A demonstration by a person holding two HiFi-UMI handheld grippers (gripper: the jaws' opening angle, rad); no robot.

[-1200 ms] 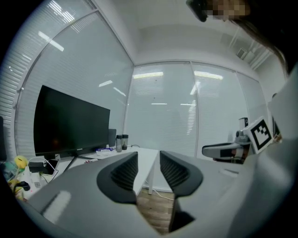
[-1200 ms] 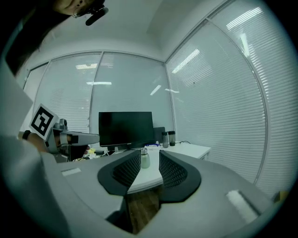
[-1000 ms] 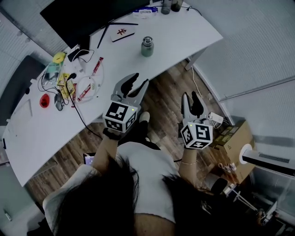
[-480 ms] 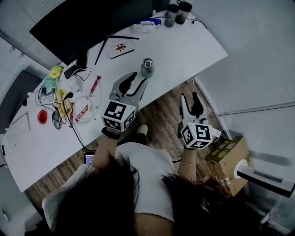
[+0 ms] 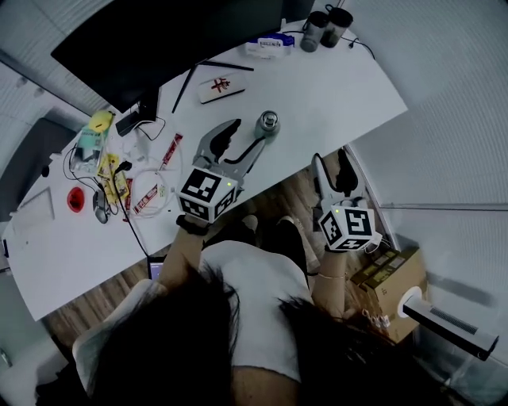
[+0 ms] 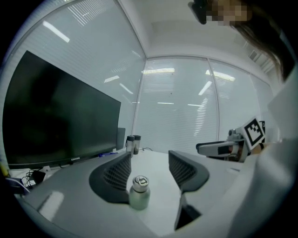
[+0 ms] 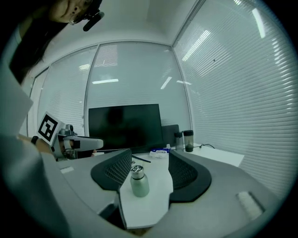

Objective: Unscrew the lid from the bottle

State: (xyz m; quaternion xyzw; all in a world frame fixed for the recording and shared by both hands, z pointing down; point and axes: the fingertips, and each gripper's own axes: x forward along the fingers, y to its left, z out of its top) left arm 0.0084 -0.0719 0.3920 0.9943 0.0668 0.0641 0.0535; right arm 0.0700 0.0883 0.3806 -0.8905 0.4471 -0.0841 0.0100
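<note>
place: office | evidence: white desk [image 5: 333, 87], large dark monitor [image 5: 159, 40], glass walls [image 6: 177, 107] with slatted blinds

left gripper [image 5: 248, 136] – jaws have just been opening, pads on nothing. The bottle [image 5: 268, 124] stands at the mouth of the gap. Beyond it the table [image 5: 333, 87] is bare up to the monitor [image 5: 159, 40]. Cables and packets [image 5: 131, 170] crowd its left side. right gripper [image 5: 332, 165] – jaws also just been opening, nothing in the gap, hangs off the table edge over the floor [image 5: 290, 186]. Straight line ahead to the bottle is open; cups [image 5: 327, 17] stand far ahead at the corner.
</note>
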